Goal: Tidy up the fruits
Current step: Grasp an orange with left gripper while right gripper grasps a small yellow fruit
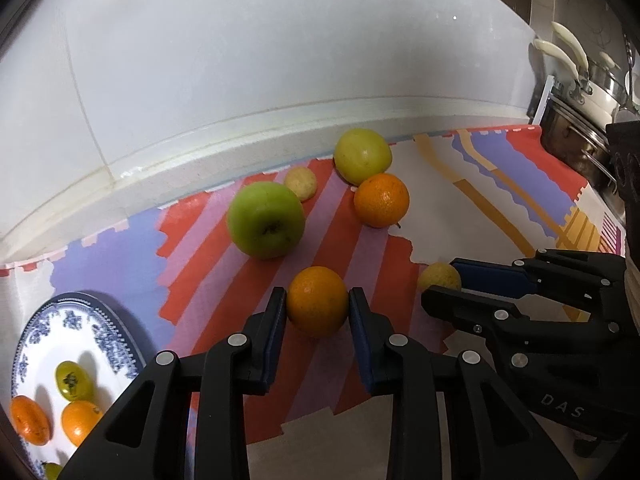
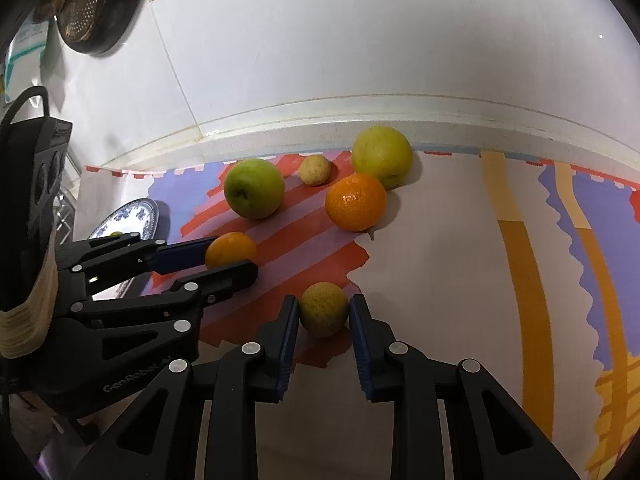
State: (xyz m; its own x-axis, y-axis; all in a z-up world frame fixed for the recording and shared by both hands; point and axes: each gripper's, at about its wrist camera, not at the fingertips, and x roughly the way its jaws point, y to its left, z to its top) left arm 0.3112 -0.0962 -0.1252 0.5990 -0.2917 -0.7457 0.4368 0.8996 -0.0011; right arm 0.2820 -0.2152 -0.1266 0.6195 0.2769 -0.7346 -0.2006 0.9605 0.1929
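Two fruits are being gripped at once on a kitchen worktop. The left tool [image 1: 317,304] has its two blue-padded jaws closed against the sides of a small orange [image 1: 317,301], which sits on the cloth near the camera. Just to its right, the right tool [image 2: 324,312] is closed the same way on a small, speckled yellow-brown fruit [image 2: 323,309]; both fruits appear to rest on the surface, not yet lifted. At the near left stands a blue-and-white patterned plate [image 1: 116,344], which already holds two orange fruits and a small yellow-green one, with another partly visible at its near edge. The sorting therefore looks partly done: several pieces sit on the plate, two are in hand, and four remain loose farther back. These are a green apple [image 1: 266,220], a second small speckled fruit [image 1: 301,183] behind it, a larger orange [image 1: 381,199] to the right, and a big yellow-green apple [image 1: 362,156] touching that orange, close to the far wall. All the fruit lies on a tablecloth [image 1: 500,184] boldly printed in red, lilac, purple, cream and mustard stripes. The cloth runs to a pale raised ledge under a plain white tiled wall. At the far right, stacked pans with cream handles [image 1: 576,64] stand beside the worktop, and a dark perforated strainer [image 2: 86,4] hangs high at the left.
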